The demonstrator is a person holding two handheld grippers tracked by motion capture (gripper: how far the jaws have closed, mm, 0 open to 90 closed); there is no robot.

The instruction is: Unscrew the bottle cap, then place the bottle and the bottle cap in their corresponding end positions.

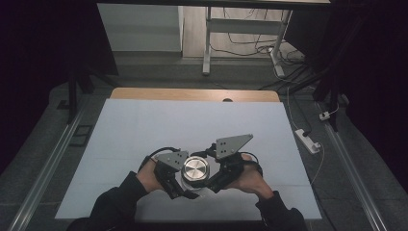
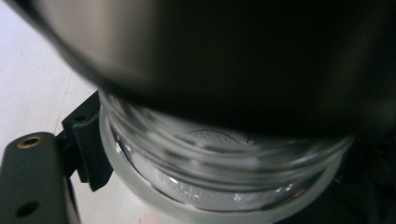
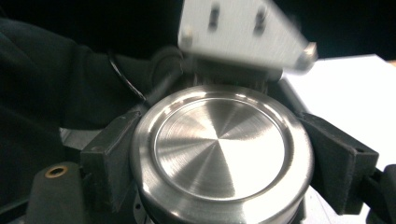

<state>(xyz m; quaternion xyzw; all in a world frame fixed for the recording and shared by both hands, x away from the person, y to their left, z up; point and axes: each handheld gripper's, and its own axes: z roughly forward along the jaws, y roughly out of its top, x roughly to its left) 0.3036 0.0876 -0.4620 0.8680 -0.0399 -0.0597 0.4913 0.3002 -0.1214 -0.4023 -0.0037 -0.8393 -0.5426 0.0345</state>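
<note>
A clear glass jar [image 2: 219, 182] with a brushed metal lid [image 1: 196, 169] stands near the front middle of the white table [image 1: 192, 125]. My left gripper [image 1: 179, 179] comes in from the left and is shut on the jar's glass body; one ribbed pad [image 2: 88, 149] presses its side, and the lid looms blurred above. My right gripper [image 1: 214, 175] comes in from the right and is shut on the lid [image 3: 219, 149], with a black jaw against each side of its rim. The left gripper's grey plate [image 3: 243, 32] shows just behind the lid.
A wooden strip [image 1: 192, 94] runs along the table's far edge. A white power strip [image 1: 308, 140] and cables lie on the floor to the right. A metal table frame [image 1: 240, 33] stands beyond.
</note>
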